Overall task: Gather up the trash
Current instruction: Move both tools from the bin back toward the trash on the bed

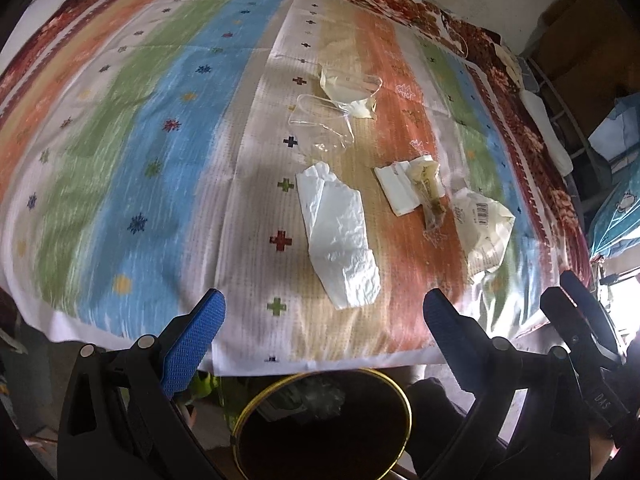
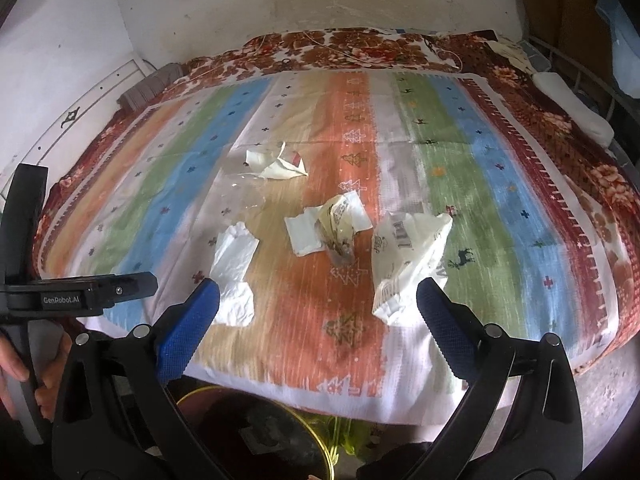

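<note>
My left gripper and right gripper both gape empty above the gold-rimmed bin — next I reach for the crumpled white wrapper on the striped bedspread.

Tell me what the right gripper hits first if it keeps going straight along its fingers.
Likely the striped bedcover, on bare orange fabric between the white tissue and printed wrapper. The right gripper is open and empty; depth unclear.

Both tools are black plastic frames with silver round screws at the joints. Each claw, the left and the right, has blue textured pads. One black bar reads "GenRobot.AI"; another carries small lettering, perhaps "DAS".
</note>
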Motion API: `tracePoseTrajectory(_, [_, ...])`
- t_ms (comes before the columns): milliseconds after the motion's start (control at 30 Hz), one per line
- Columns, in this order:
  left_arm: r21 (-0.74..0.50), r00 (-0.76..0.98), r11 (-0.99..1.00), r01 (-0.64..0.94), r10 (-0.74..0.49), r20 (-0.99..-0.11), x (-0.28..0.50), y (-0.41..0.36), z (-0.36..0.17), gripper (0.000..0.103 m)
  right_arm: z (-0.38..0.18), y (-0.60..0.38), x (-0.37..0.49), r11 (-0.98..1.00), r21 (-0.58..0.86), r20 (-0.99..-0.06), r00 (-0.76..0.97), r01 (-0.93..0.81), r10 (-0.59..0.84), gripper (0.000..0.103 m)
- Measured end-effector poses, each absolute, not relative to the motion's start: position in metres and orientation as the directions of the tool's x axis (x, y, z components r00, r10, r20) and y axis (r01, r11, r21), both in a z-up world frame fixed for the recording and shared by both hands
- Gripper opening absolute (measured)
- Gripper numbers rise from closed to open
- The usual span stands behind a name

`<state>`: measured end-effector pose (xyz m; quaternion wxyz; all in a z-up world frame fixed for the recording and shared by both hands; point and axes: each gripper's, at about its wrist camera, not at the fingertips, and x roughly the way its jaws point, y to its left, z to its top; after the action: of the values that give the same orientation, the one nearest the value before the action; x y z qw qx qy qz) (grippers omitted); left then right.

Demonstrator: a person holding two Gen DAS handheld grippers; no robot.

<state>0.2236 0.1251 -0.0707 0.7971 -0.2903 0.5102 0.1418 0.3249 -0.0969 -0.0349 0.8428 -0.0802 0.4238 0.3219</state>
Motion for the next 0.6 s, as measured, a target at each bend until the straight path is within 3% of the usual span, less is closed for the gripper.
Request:
tracePoseTrajectory(333, [-0.291, 0.435, 0.808, -0.513, -0.048, -0.899, 0.243, 0.139, -0.085, 0.096, -0.054, -0.072, 0.341, 0.757, 0.073, -0.767, 0.448, -0.649, 0.458, 0.087])
tracePoseTrajectory(600, [-0.329, 0.420, 0.814, -0.478, -0.118, -0.900, 0.258, 0.139, -0.101, 0.096, -0.075, -0.056, 0.350, 0.747, 0.034, -0.791, 0.439, -0.664, 0.427, 0.081])
